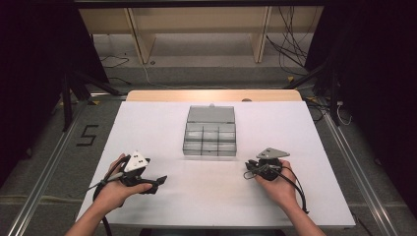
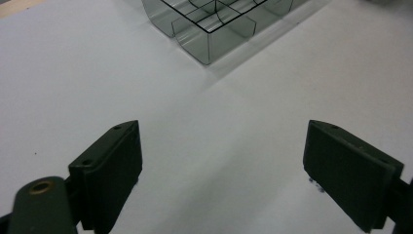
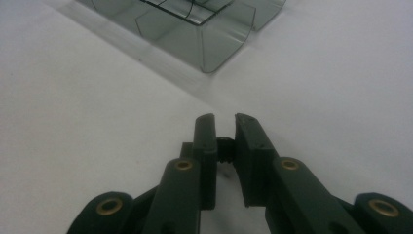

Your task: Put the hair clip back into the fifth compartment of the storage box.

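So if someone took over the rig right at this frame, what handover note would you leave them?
Left gripper: jaws wide open, nothing between them, resting low over the white table at its near left.
Right gripper: shut, with something small and dark between its jaws; what it is cannot be told. It sits at the near right.
Clear compartment box: mid-table, lid open, ahead of both grippers; its compartments look empty.
Done: nothing visibly placed in the box.
Left: probably carrying the small piece to a compartment.
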A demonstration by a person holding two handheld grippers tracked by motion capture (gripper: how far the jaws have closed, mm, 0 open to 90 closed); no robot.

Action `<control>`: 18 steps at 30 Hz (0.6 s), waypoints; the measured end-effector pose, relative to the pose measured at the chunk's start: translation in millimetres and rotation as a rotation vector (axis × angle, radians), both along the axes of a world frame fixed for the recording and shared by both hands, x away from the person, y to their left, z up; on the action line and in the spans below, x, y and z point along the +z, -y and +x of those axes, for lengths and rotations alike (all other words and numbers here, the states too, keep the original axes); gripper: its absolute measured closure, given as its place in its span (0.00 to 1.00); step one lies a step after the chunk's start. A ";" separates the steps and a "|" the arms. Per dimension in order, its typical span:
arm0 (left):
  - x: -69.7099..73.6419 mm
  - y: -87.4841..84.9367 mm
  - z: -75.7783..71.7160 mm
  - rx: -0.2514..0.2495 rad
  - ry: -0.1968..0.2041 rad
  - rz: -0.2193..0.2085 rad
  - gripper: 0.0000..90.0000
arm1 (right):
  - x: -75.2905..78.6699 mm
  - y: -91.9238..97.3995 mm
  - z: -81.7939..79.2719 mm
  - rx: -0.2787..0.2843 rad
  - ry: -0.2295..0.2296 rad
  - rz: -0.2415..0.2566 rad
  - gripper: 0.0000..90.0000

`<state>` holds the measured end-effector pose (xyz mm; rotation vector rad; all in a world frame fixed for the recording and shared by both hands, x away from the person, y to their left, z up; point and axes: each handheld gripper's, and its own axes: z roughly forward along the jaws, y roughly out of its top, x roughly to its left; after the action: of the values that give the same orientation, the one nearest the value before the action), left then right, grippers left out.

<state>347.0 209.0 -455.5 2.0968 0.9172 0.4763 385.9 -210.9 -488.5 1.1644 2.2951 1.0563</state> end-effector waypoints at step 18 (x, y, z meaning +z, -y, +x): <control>0.2 -0.7 0.3 0.005 0.001 -0.004 0.16 | 8.5 -1.9 -0.6 0.015 0.014 0.025 0.89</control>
<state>347.3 209.8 -455.3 2.0909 0.9227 0.4772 385.3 -209.0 -479.9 1.1470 2.2899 1.0979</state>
